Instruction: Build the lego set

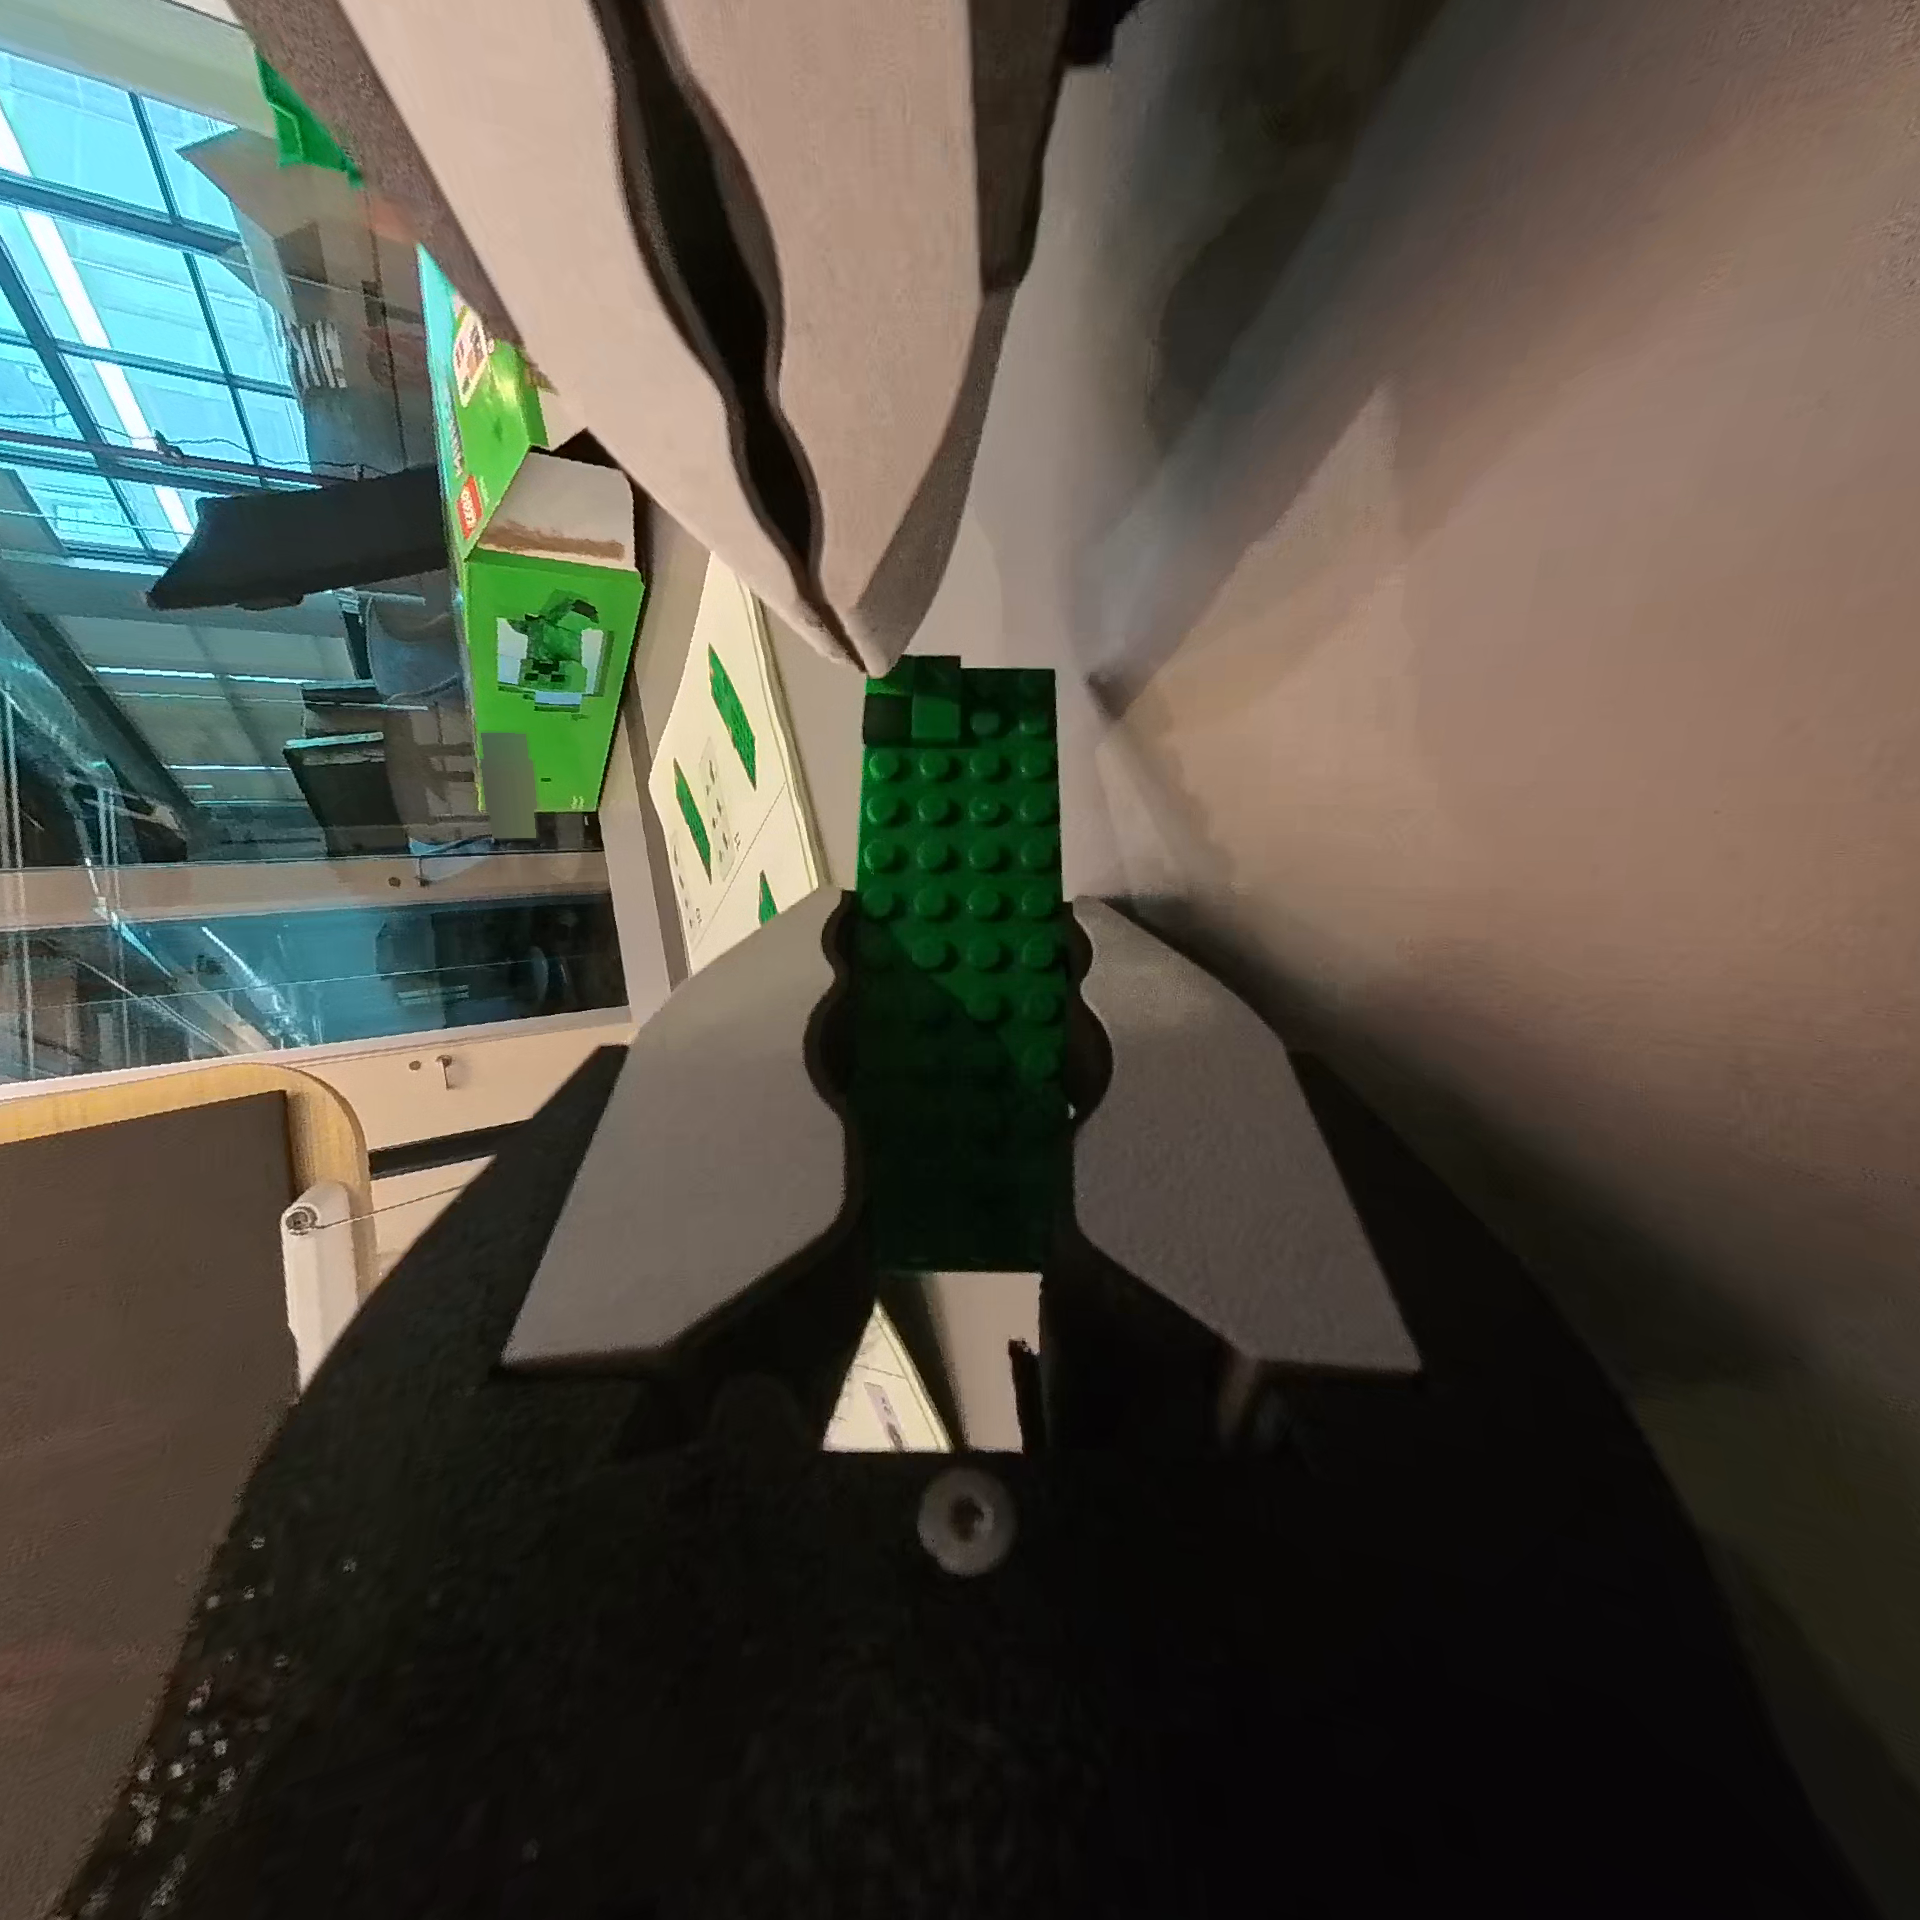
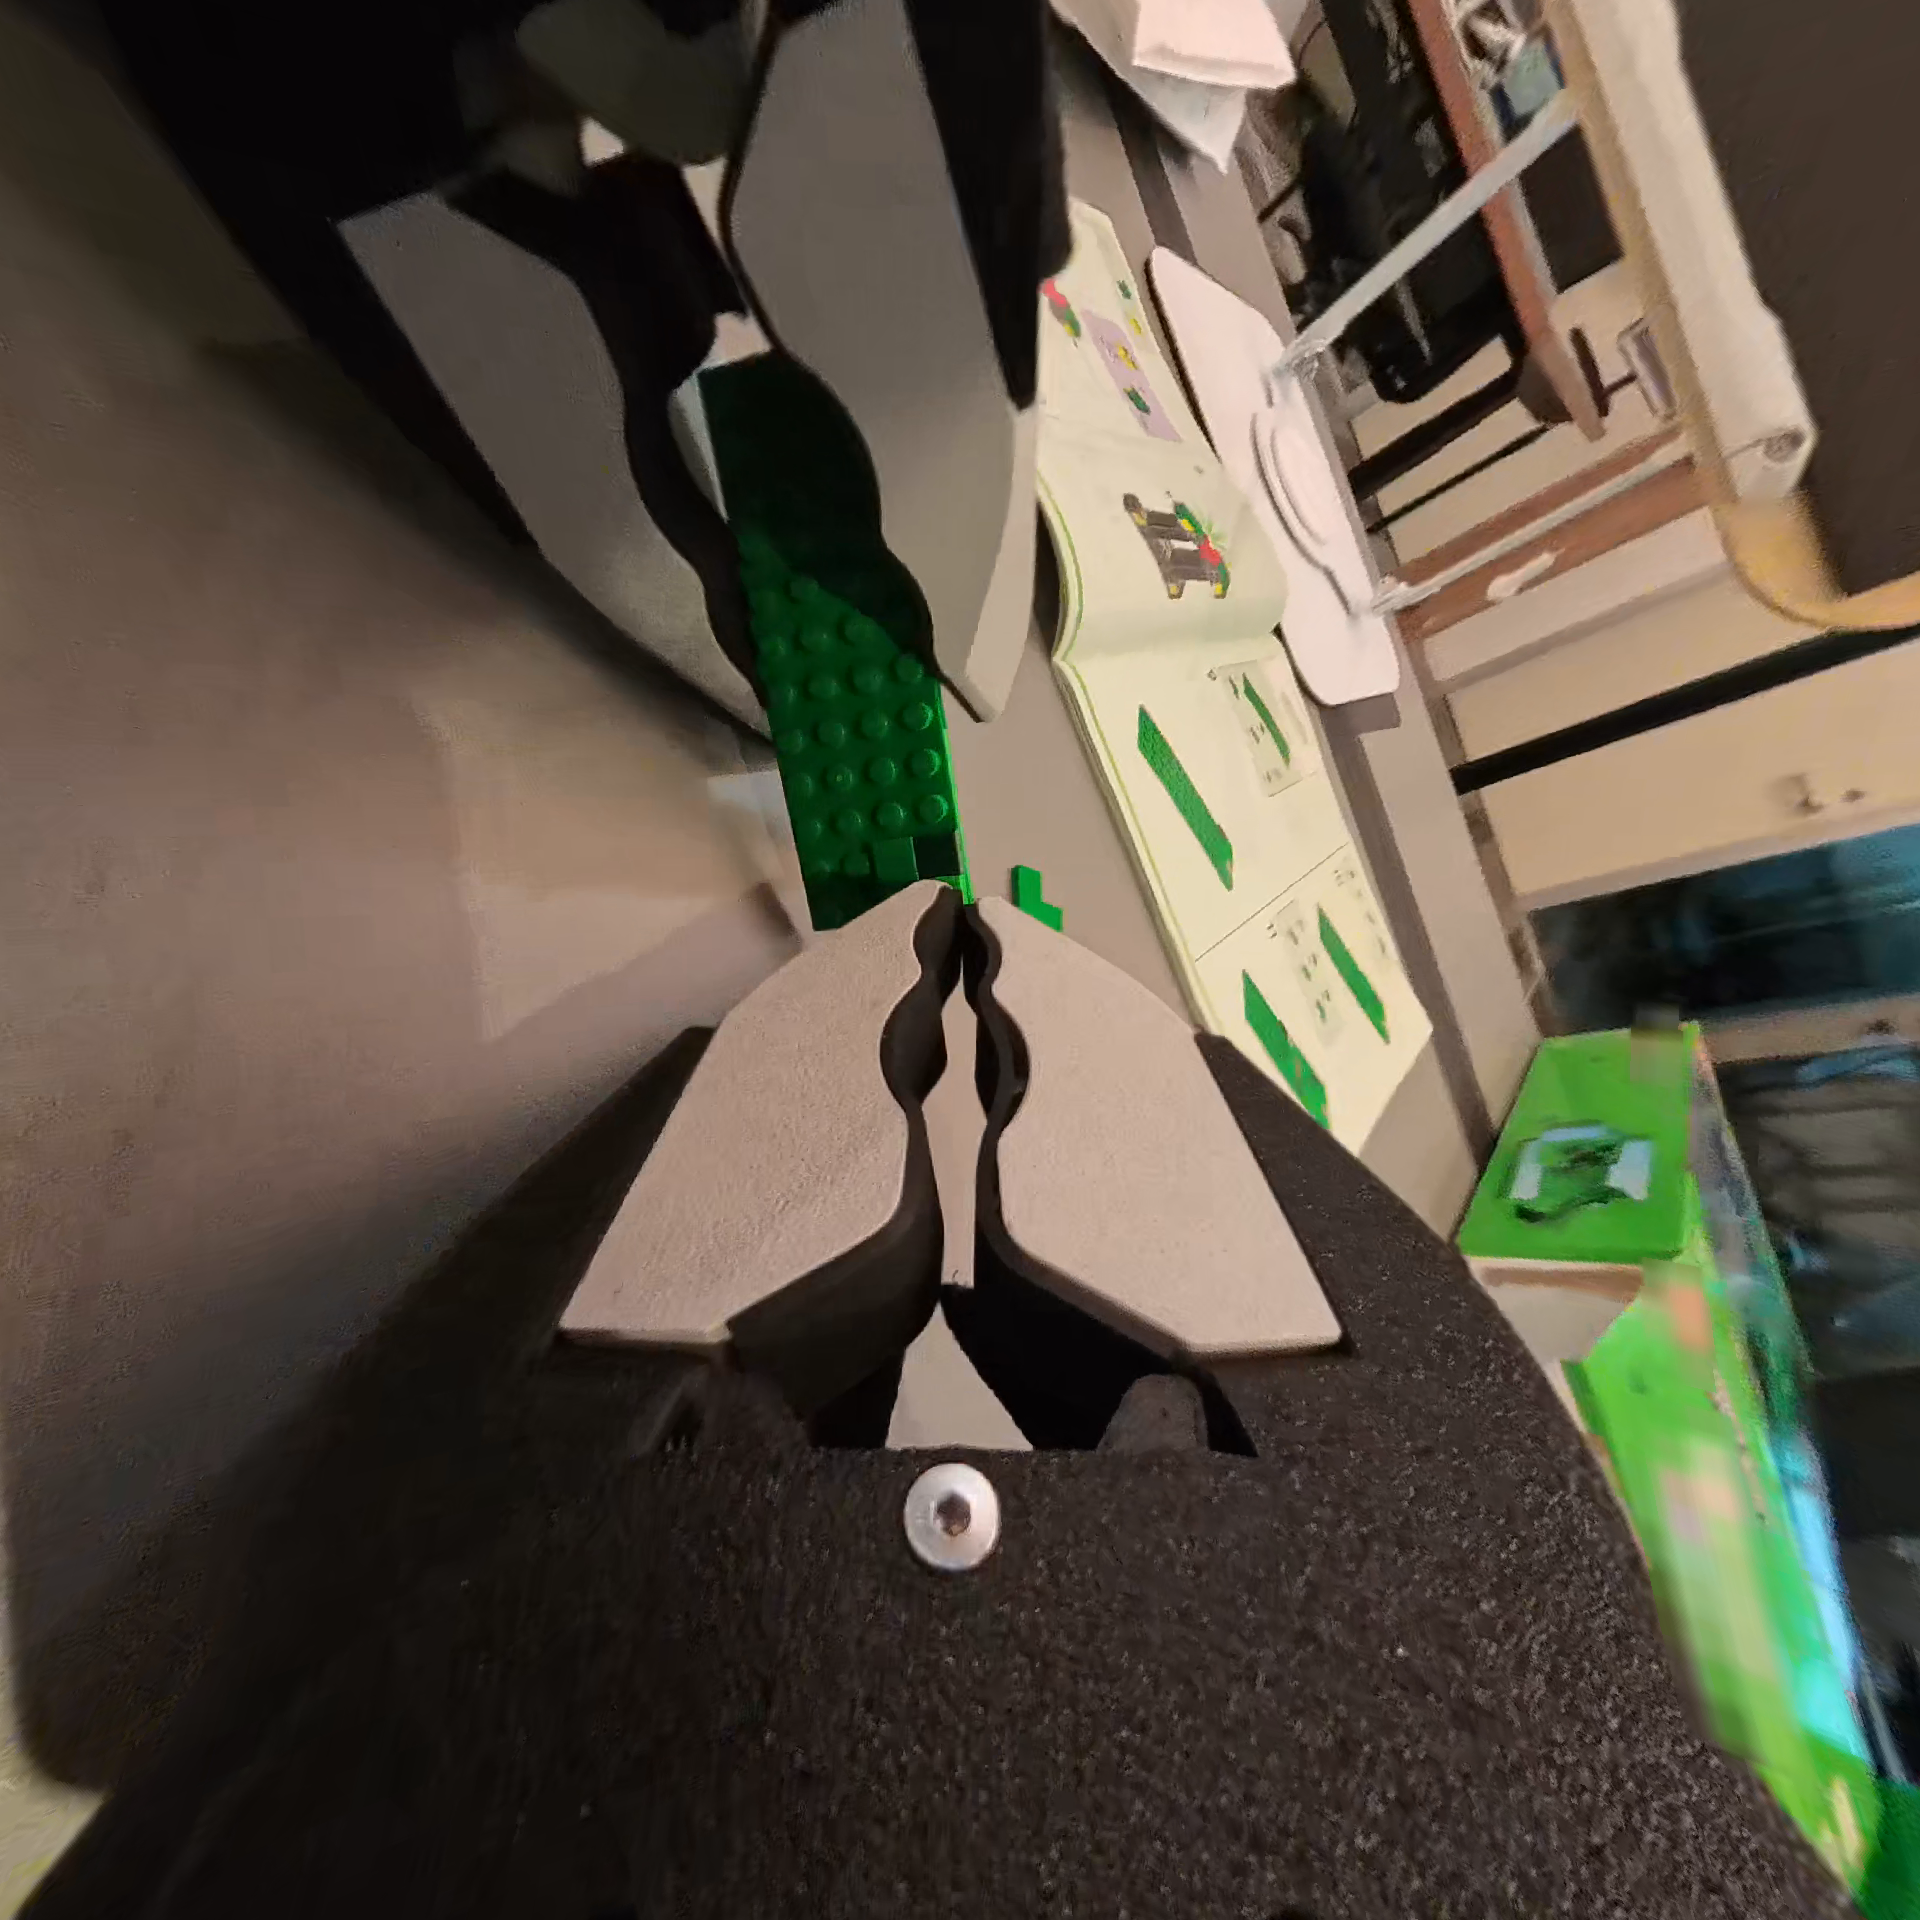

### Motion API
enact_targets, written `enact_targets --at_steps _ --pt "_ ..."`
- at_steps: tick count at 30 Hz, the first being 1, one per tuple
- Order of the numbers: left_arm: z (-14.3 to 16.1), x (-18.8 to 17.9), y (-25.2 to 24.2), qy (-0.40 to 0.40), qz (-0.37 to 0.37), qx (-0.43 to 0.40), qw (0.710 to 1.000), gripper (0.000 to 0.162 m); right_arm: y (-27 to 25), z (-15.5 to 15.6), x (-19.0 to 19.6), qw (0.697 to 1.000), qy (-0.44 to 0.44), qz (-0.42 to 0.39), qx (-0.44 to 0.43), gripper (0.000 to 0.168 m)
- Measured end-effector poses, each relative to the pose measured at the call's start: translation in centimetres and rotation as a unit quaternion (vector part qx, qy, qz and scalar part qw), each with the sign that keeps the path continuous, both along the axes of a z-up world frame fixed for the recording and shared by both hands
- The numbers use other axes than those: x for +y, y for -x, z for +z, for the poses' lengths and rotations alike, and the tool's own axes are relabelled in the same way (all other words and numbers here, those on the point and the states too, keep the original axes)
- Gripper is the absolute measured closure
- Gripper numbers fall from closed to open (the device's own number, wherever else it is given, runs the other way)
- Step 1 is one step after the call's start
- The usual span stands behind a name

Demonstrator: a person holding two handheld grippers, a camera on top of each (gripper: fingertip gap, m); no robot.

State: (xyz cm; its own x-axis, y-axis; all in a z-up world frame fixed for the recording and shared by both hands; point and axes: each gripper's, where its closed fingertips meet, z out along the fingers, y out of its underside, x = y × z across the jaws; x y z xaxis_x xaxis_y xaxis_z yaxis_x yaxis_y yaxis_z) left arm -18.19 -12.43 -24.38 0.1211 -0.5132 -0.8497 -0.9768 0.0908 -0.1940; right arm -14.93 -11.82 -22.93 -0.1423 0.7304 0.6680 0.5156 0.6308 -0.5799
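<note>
A long green studded plate (image 1: pixel 961 862) is held by its long edges between the fingers of my left gripper (image 1: pixel 961 920), which is shut on it. Two small smooth green tiles (image 1: pixel 920 717) sit on the plate's far end. My right gripper (image 2: pixel 961 914) is shut, with its pads pressed together. Its tips rest at that far end's corner, beside the tiles (image 2: pixel 914 854). The right gripper also shows in the left wrist view (image 1: pixel 873 649), coming in from above. The plate (image 2: pixel 862 748) and the left gripper (image 2: pixel 862 675) also show in the right wrist view.
A small green L-shaped piece (image 2: pixel 1039 899) lies on the grey table (image 2: pixel 1081 790) beside the plate's end. An open instruction booklet (image 2: pixel 1226 790) lies farther right. The green set box (image 2: pixel 1579 1174) stands beyond it, and it also shows in the left wrist view (image 1: pixel 551 686).
</note>
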Motion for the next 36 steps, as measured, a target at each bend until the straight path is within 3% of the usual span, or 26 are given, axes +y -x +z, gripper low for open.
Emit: enact_targets --at_steps 2,5,7,16,28,36 --pt "0.0 0.0 0.0 -0.001 0.000 0.000 1.000 0.126 0.0 0.1 0.0 1.000 0.022 0.005 0.006 0.168" --pt "0.0 0.0 0.0 0.003 -0.004 -0.011 1.000 0.126 0.0 0.4 -0.3 0.979 0.199 0.011 0.040 0.168" --pt "0.0 0.0 0.0 0.003 -0.008 -0.012 1.000 0.126 -0.1 0.5 -0.5 0.962 0.267 0.028 0.042 0.165" --pt "0.0 -0.1 0.0 0.002 -0.010 -0.001 1.000 0.126 0.1 -0.3 -1.5 0.975 0.217 0.052 0.019 0.145" --pt "0.0 -0.3 -0.2 -0.008 -0.017 0.037 0.999 0.126 -0.7 0.1 -2.0 0.966 0.240 0.093 0.020 0.160" --pt "0.0 -0.4 -0.3 0.001 -0.009 0.050 0.999 0.126 -0.6 -0.2 -1.5 0.990 0.115 0.081 0.011 0.166"
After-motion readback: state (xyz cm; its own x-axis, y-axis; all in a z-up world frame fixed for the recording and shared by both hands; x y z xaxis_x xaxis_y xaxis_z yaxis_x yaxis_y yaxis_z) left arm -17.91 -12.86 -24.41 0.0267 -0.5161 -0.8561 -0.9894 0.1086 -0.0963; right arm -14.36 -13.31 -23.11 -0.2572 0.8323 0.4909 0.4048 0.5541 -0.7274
